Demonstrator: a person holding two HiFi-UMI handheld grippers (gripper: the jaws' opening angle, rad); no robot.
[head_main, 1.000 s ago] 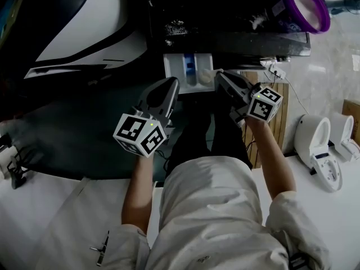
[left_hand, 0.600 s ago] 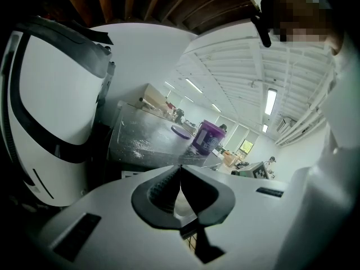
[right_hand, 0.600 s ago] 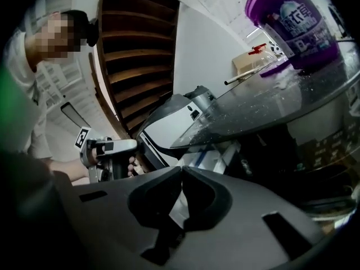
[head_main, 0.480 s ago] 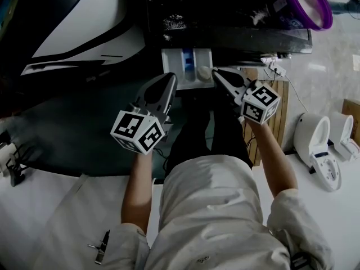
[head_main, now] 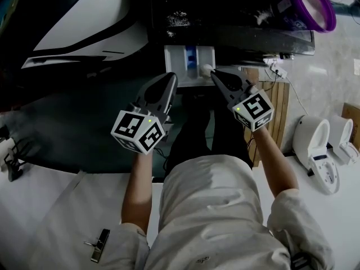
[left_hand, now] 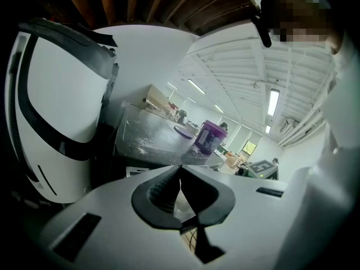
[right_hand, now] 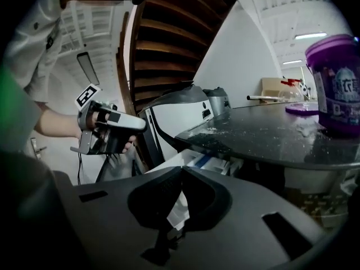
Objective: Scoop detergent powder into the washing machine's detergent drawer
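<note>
The white detergent drawer point(head_main: 179, 61) with a blue middle compartment stands pulled out below the dark counter point(head_main: 236, 35). My right gripper point(head_main: 214, 75) is shut at the drawer's right front corner. A small white scoop point(head_main: 206, 68) sits at its tips over the drawer. In the right gripper view the jaws point(right_hand: 181, 169) meet, with a white piece showing in the gap behind them and the drawer point(right_hand: 197, 161) just beyond. My left gripper point(head_main: 170, 79) is shut and empty just before the drawer's left side. The purple detergent tub point(head_main: 312, 4) stands open on the counter's far right.
The white and black washing machine body point(head_main: 84, 21) fills the left. Spilled powder point(head_main: 177, 18) lies on the counter. Wooden slats point(head_main: 278, 111) and white appliances point(head_main: 323, 151) are on the floor at the right. A small metal tool point(head_main: 98, 246) lies at the bottom left.
My right gripper has shifted a little left and forward, and the white scoop now sits over the drawer's right side. The left gripper has barely moved.
</note>
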